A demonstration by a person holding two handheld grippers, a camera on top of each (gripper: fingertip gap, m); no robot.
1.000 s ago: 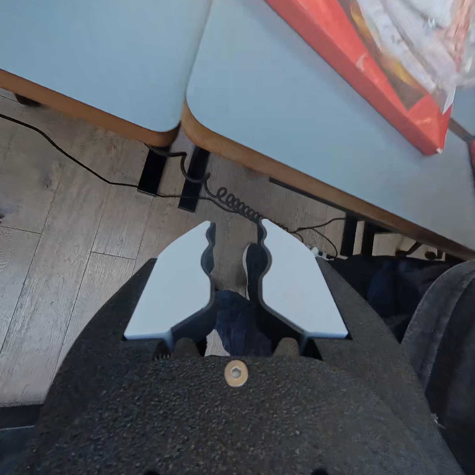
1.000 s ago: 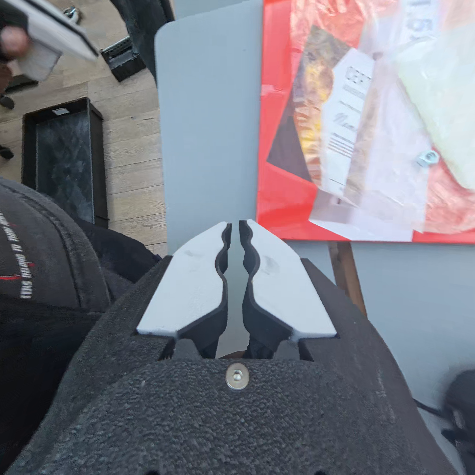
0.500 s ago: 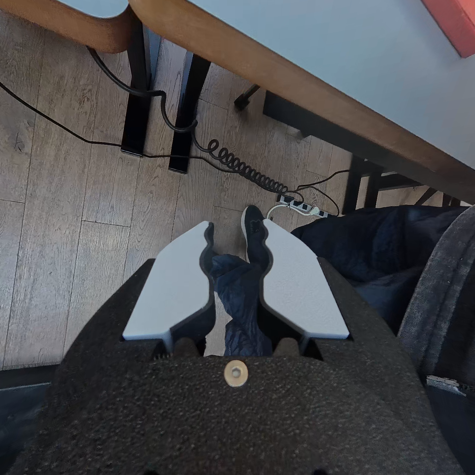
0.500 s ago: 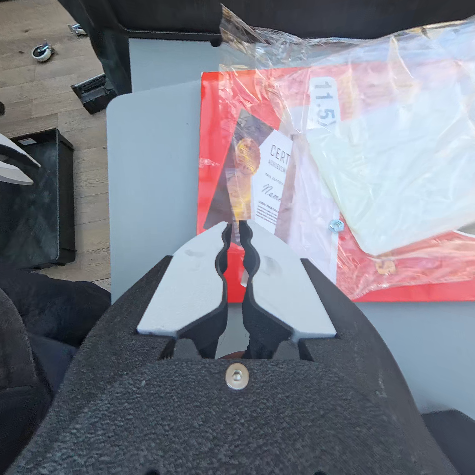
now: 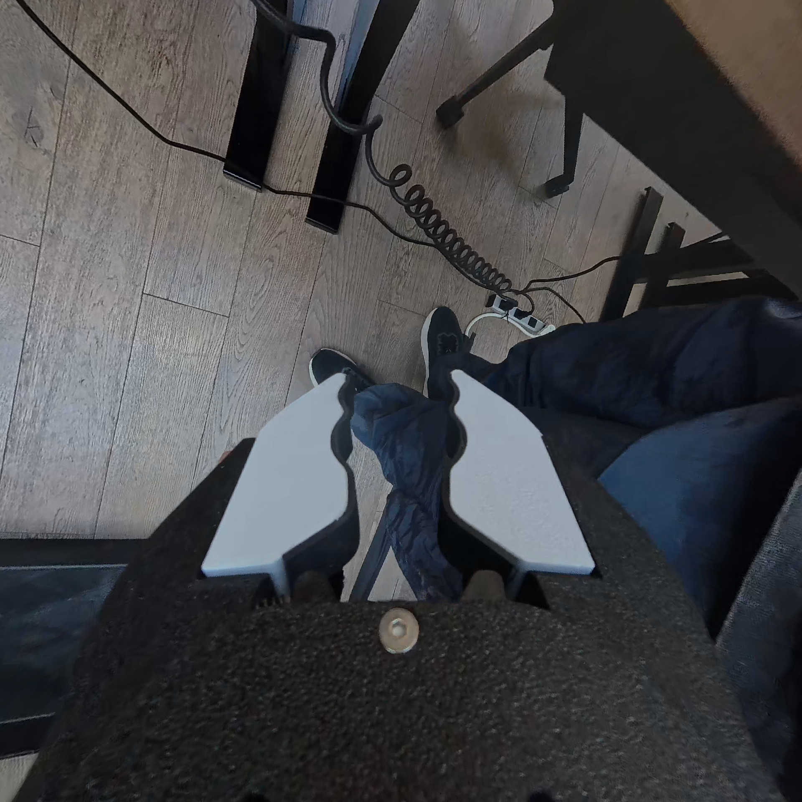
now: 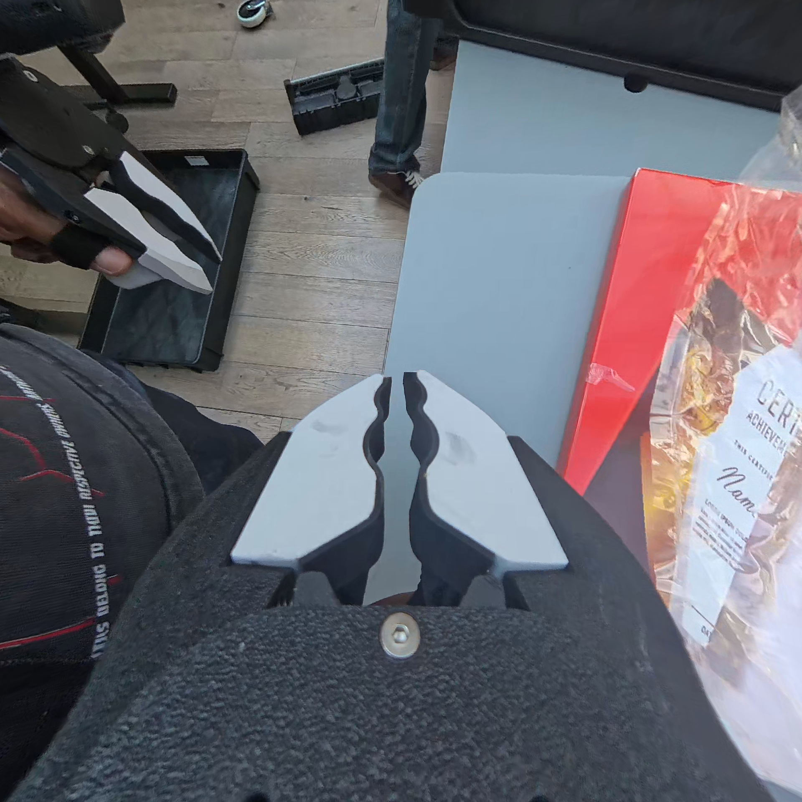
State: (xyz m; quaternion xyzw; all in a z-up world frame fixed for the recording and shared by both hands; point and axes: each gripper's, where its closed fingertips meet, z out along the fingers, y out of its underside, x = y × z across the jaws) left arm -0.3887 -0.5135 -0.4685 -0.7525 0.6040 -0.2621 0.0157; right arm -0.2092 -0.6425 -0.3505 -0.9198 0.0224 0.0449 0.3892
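Note:
My left gripper (image 5: 398,376) is open and empty. It points down at the wooden floor, over a person's dark trouser leg (image 5: 408,447) and dark shoes (image 5: 442,343). It also shows in the right wrist view (image 6: 213,274), held by a hand above a black tray (image 6: 165,321) on the floor. My right gripper (image 6: 397,376) is shut with only a thin slit between the fingers, and holds nothing. It hovers over the left edge of a grey table (image 6: 499,282). A red box (image 6: 642,277) lies to its right, under a clear plastic bag (image 6: 737,390) holding papers.
Under the table are black table legs (image 5: 256,108), a coiled black cable (image 5: 451,243) and a white power strip (image 5: 520,317). Another person's jeans-clad legs (image 6: 399,108) stand at the table's far corner, next to a black plastic part (image 6: 334,102) on the floor. Tip to tip, the grippers are about 25 centimetres apart.
The left gripper has tipped down from the table edge toward the floor and the shoes. The right view has swung left, so the red box now sits at the right. Both jaws are unchanged.

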